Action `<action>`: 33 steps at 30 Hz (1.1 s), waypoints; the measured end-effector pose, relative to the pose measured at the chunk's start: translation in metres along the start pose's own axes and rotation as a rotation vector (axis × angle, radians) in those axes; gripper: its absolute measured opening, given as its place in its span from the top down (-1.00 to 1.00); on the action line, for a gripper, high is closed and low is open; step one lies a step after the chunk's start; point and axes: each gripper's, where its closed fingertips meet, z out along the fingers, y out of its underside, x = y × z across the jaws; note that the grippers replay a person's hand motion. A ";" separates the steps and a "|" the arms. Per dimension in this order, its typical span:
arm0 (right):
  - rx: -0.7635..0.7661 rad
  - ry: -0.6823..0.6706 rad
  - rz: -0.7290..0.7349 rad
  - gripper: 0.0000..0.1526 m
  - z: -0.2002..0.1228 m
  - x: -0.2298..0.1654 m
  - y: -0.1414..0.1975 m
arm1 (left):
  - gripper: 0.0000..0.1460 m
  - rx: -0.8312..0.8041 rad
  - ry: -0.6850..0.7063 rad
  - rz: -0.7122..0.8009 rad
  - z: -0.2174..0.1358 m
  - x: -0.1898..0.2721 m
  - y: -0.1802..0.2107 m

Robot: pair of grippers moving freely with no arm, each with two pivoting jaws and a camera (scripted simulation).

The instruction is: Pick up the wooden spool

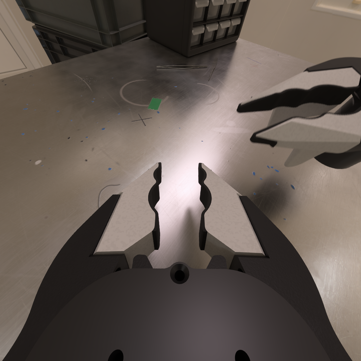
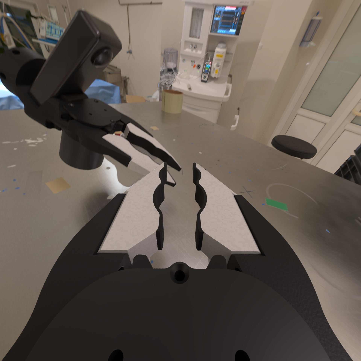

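Note:
Both grippers hang over a scratched metal table (image 1: pixel 58 175). My left gripper (image 1: pixel 179 166) is open and empty, low over bare table. My right gripper (image 2: pixel 179 166) is open and empty too; it also shows at the right of the left wrist view (image 1: pixel 246 124). In the right wrist view the left gripper (image 2: pixel 176 175) comes in from the left, its tips just ahead of mine. A small tan and red object (image 2: pixel 118 133) shows behind the base of its fingers, mostly hidden; I cannot tell whether it is the wooden spool. No spool shows in the left wrist view.
A dark drawer cabinet (image 1: pixel 195 25) and stacked grey crates (image 1: pixel 78 23) stand at the table's far edge. Thin tweezers (image 1: pixel 181 66) and a green tape patch (image 1: pixel 154 103) lie in front of them. A beige roll (image 2: pixel 172 101) stands at another edge, and a black stool (image 2: pixel 294 149) beyond it.

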 end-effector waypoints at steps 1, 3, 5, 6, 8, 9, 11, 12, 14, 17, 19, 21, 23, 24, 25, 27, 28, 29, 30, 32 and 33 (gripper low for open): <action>-0.019 -0.008 -0.007 0.66 0.001 -0.003 0.004 | 0.49 -0.002 -0.003 -0.003 0.000 0.000 0.000; -0.053 -0.022 -0.013 0.66 0.004 -0.006 0.011 | 0.48 -0.007 -0.006 -0.007 0.001 -0.001 0.001; -0.076 -0.031 -0.003 0.66 0.005 -0.007 0.018 | 0.47 -0.012 -0.008 -0.004 0.001 -0.001 0.001; -0.082 -0.037 0.008 0.66 0.006 -0.006 0.019 | 0.47 -0.015 -0.008 0.000 0.002 -0.001 0.002; -0.084 -0.052 0.036 0.65 0.006 -0.006 0.020 | 0.47 -0.021 -0.007 0.006 0.002 0.000 0.002; -0.084 -0.063 0.049 0.65 0.006 -0.006 0.020 | 0.47 -0.022 -0.007 0.008 0.002 0.000 0.002; -0.090 -0.093 0.073 0.62 0.006 -0.007 0.021 | 0.47 -0.023 -0.003 0.008 0.002 0.001 0.002; -0.094 -0.107 0.082 0.61 0.007 -0.007 0.021 | 0.46 -0.023 -0.001 0.006 0.003 0.001 0.002; -0.101 -0.129 0.095 0.59 0.007 -0.009 0.022 | 0.46 -0.022 0.006 -0.003 0.003 0.001 0.003; -0.112 -0.148 0.102 0.58 0.008 -0.011 0.024 | 0.46 -0.026 0.017 -0.022 0.003 0.000 0.003; -0.118 -0.158 0.100 0.58 0.008 -0.012 0.024 | 0.46 -0.030 0.024 -0.039 0.003 -0.001 0.003; -0.123 -0.166 0.095 0.58 0.008 -0.013 0.025 | 0.45 -0.029 0.029 -0.059 0.003 -0.003 0.003; -0.128 -0.170 0.092 0.58 0.008 -0.014 0.026 | 0.45 -0.037 0.030 -0.073 0.000 -0.007 0.005; -0.132 -0.171 0.091 0.57 0.009 -0.015 0.026 | 0.45 -0.054 0.002 -0.071 -0.006 -0.016 0.005; -0.136 -0.172 0.093 0.57 0.009 -0.015 0.027 | 0.48 -0.053 -0.057 -0.070 -0.016 -0.029 0.000; -0.145 -0.177 0.101 0.57 0.010 -0.015 0.028 | 0.55 0.001 -0.175 -0.083 -0.049 -0.059 -0.013; -0.146 -0.181 0.106 0.57 0.010 -0.015 0.028 | 0.57 0.019 -0.240 -0.095 -0.070 -0.076 -0.015; -0.144 -0.185 0.111 0.56 0.009 -0.014 0.028 | 0.58 0.004 -0.302 -0.107 -0.091 -0.093 -0.009; -0.141 -0.186 0.117 0.56 0.009 -0.014 0.027 | 0.57 -0.043 -0.359 -0.127 -0.110 -0.110 0.003; -0.138 -0.189 0.130 0.57 0.009 -0.013 0.027 | 0.55 -0.140 -0.408 -0.209 -0.142 -0.134 0.032; -0.140 -0.192 0.136 0.57 0.009 -0.013 0.027 | 0.54 -0.150 -0.406 -0.263 -0.153 -0.142 0.042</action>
